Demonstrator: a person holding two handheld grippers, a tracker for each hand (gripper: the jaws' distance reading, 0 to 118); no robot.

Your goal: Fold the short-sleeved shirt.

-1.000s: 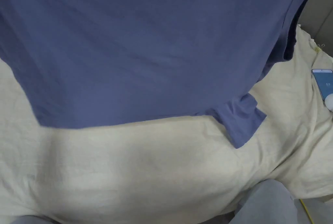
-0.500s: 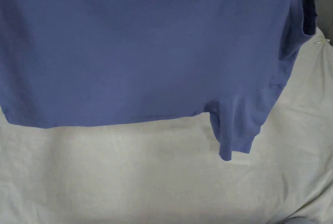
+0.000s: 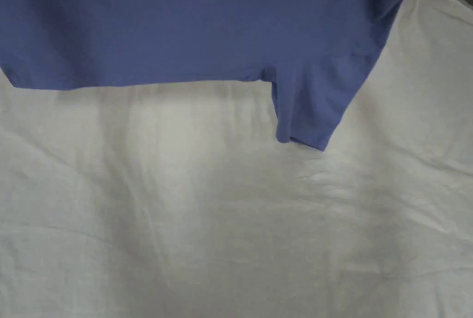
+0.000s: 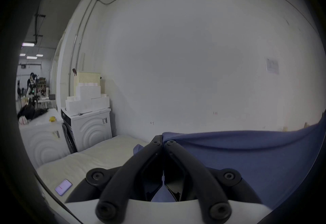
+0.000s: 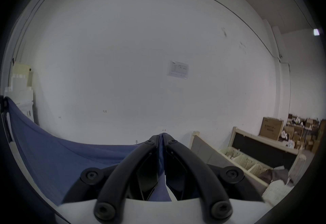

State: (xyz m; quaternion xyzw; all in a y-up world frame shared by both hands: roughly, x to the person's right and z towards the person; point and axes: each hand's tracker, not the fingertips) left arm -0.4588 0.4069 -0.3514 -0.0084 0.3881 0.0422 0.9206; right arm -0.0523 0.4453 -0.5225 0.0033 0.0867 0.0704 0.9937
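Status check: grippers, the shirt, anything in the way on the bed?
Left gripper and right gripper: jaws shut on blue shirt. Shirt held up, spread between them, hem and one sleeve hanging over white sheet. Phone lies on bed, off to the side.

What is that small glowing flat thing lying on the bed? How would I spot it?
In the left gripper view, start at the white washing machine by the wall and follow the cream mattress toward the camera. Near its closest edge lies a phone, flat with its screen lit. It is the one small, hard, glowing rectangle on that soft pale surface.
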